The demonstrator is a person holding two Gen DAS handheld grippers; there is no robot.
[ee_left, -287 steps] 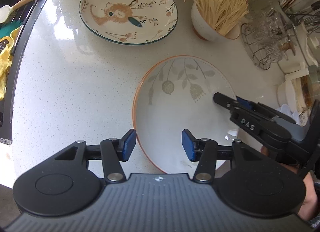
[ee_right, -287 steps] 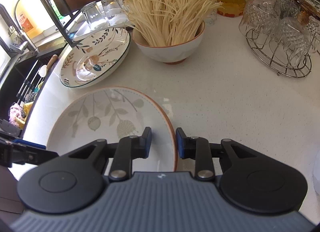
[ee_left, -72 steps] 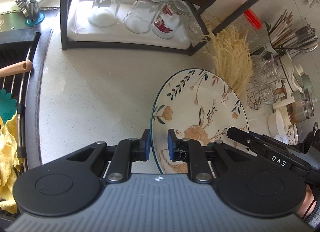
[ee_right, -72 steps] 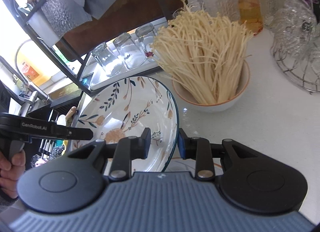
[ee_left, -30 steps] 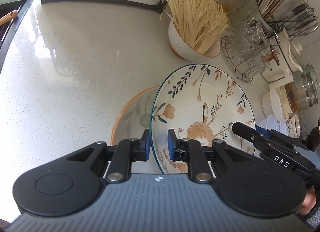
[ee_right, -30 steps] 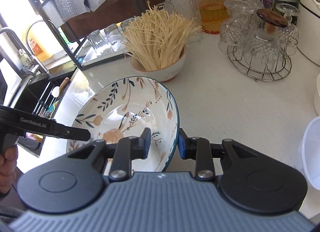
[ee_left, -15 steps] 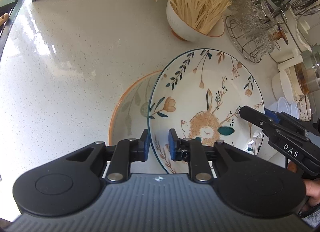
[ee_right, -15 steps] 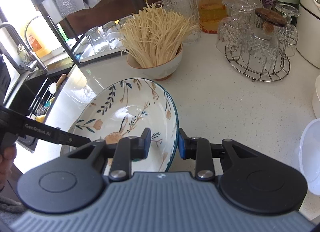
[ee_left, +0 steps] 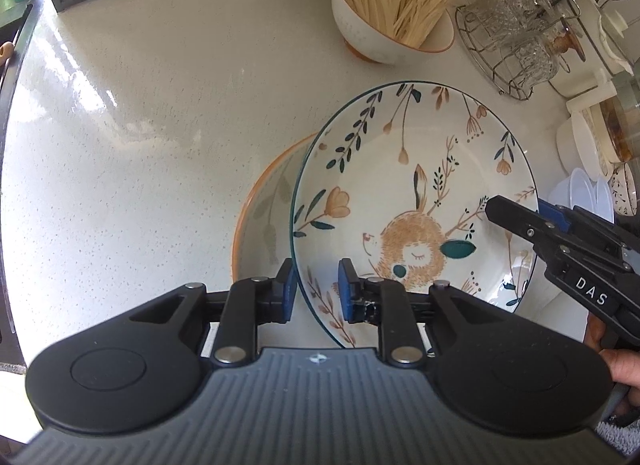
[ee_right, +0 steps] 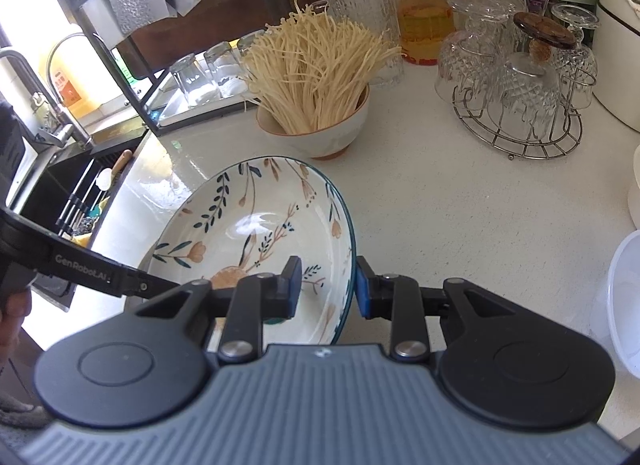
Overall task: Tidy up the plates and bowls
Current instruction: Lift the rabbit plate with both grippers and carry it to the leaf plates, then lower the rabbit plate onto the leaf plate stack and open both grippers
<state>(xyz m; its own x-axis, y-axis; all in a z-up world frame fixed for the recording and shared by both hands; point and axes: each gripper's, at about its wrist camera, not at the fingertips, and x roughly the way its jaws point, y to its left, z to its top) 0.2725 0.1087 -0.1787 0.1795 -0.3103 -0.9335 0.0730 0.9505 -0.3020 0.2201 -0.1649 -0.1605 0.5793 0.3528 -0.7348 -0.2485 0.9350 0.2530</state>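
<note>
A: Item one, the rabbit plate (ee_left: 412,201)?

B: Deep, floral, teal-rimmed; carried over the orange-rimmed plate (ee_left: 264,217), which lies flat on the table (ee_left: 120,145); offset to the right of it, so only the lower plate's left crescent shows; whether the two already touch, cannot tell.

A: Grips?

B: Left gripper (ee_left: 316,291) at the plate's near-left rim, rim between its fingers, a small gap showing at the inner pad; the hold looks loosened, not firm. Right gripper (ee_right: 326,285) at the opposite rim; outer pad against the edge, inner pad standing off the plate's inside; rim straddled, contact uncertain.

A: Other stock?

B: Noodle bowl (ee_right: 316,133) at the far side, full of dry noodles, untouched; glass rack (ee_right: 520,105) far right; white plastic bowl (ee_right: 624,297) at the right edge.

A: Progress?

B: Stack of two judged nearly made; left to do: centre the rabbit plate, settle it, let go; the noodle bowl likely not part of it.
</note>
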